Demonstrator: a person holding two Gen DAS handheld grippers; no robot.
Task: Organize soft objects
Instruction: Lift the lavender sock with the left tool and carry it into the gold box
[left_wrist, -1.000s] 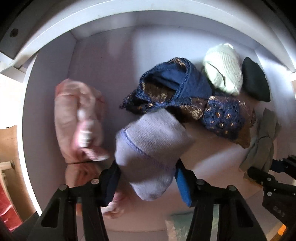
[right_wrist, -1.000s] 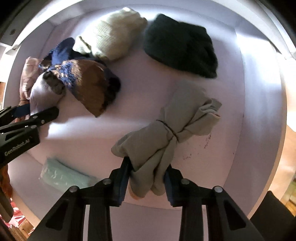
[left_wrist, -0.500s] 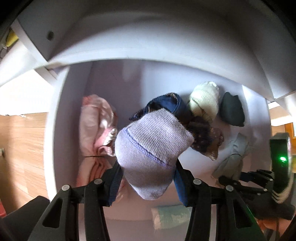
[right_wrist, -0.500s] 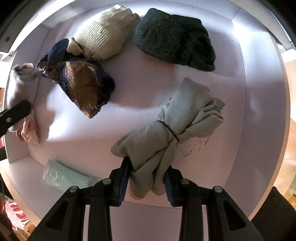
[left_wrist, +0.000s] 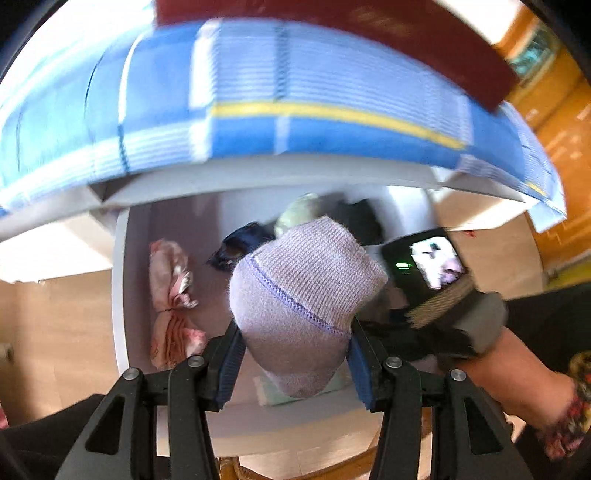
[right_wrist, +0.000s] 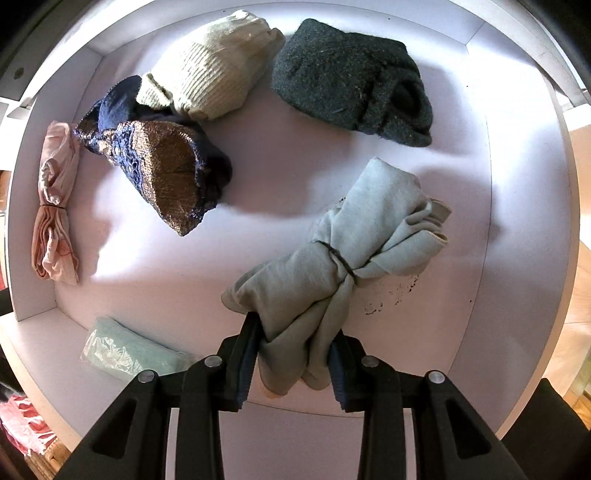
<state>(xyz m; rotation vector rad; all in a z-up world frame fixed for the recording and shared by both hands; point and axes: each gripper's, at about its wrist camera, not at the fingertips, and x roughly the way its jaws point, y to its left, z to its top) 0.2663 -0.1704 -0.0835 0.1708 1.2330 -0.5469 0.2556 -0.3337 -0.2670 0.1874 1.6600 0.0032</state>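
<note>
Tongs in your left gripper (left_wrist: 293, 363) clamp the lilac sock (left_wrist: 303, 295) at centre frame; your right gripper (right_wrist: 291, 363) clamps the grey-green bundle (right_wrist: 332, 266), lower centre, inside the drawer (right_wrist: 517, 258).

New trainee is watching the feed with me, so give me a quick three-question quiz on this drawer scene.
1. True or false: the left tool grips a lilac knit sock bundle.
2. What does the right tool hold? A) dark green bundle B) pale grey-green bundle C) pink bundle
3. Which bundle lies nearest the drawer's left wall in the right wrist view?

Key: 1 true; 2 B; 3 the pink bundle.
</note>
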